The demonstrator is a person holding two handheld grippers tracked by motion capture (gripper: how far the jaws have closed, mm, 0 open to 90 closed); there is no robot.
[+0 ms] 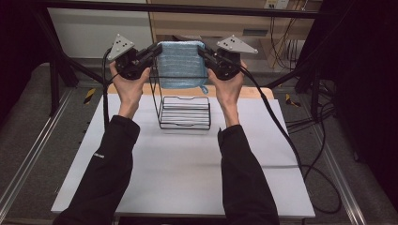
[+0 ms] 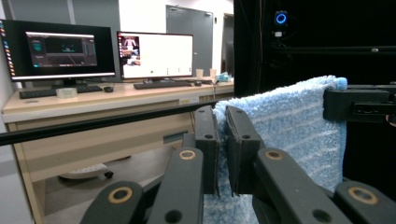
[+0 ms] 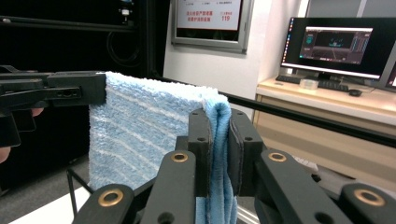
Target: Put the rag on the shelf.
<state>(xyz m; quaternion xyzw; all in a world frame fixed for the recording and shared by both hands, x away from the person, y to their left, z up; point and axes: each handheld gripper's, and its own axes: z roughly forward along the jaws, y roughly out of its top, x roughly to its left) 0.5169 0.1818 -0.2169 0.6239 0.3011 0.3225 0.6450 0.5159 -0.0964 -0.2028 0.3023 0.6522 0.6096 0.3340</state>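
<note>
A folded light-blue towel (image 1: 180,65) hangs stretched between my two grippers, above a black wire rack (image 1: 184,111) on the white table (image 1: 187,173). My left gripper (image 1: 154,50) is shut on the towel's upper left corner. In the left gripper view the jaws (image 2: 222,140) pinch the towel (image 2: 289,126) edge, with the other gripper (image 2: 357,105) clamped at its far corner. My right gripper (image 1: 204,52) is shut on the upper right corner. The right gripper view shows its jaws (image 3: 219,144) squeezing the folded towel (image 3: 140,135), with the left gripper (image 3: 51,93) at the far end.
The rack stands at the table's far centre, directly under the towel. A wooden board edge (image 1: 265,91) shows behind the table. Black frame bars (image 1: 178,7) cross overhead. Cables (image 1: 300,154) trail off the right side. Desks with monitors (image 2: 112,51) stand beyond.
</note>
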